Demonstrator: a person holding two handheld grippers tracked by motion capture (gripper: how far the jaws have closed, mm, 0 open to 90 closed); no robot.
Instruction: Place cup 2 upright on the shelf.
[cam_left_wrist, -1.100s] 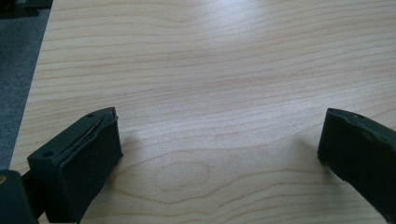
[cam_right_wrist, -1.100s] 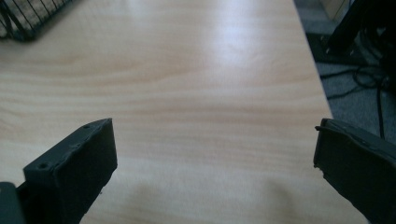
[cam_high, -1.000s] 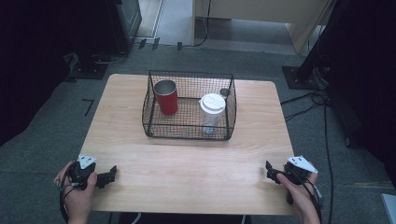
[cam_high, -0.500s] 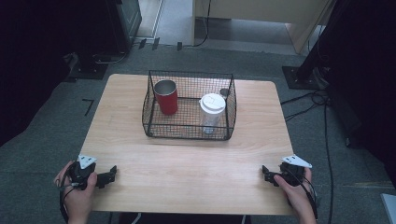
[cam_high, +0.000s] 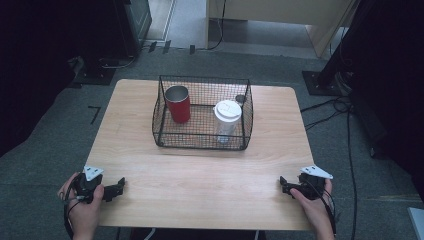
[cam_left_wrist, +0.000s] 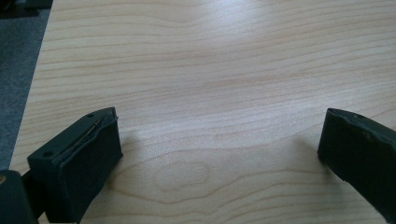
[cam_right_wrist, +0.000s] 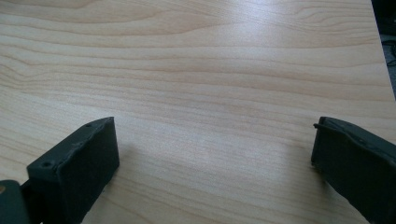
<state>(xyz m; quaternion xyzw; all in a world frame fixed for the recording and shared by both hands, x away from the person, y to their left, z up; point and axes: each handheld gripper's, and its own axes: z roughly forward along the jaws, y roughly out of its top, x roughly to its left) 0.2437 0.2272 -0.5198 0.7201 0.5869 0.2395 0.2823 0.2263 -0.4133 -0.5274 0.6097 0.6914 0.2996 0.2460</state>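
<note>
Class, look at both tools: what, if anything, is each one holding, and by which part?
Nothing. The left tool and the right tool both have open jaws over bare table.

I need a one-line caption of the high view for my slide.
Two hand-held grippers, left and right, rest open near a wire basket holding a red cup and a lidded white cup.

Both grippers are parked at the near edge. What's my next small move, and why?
Probably bring the right gripper forward toward the lidded paper cup in the wire basket. Both grippers are open and empty over bare table, and that cup stands on the right gripper's side.
</note>
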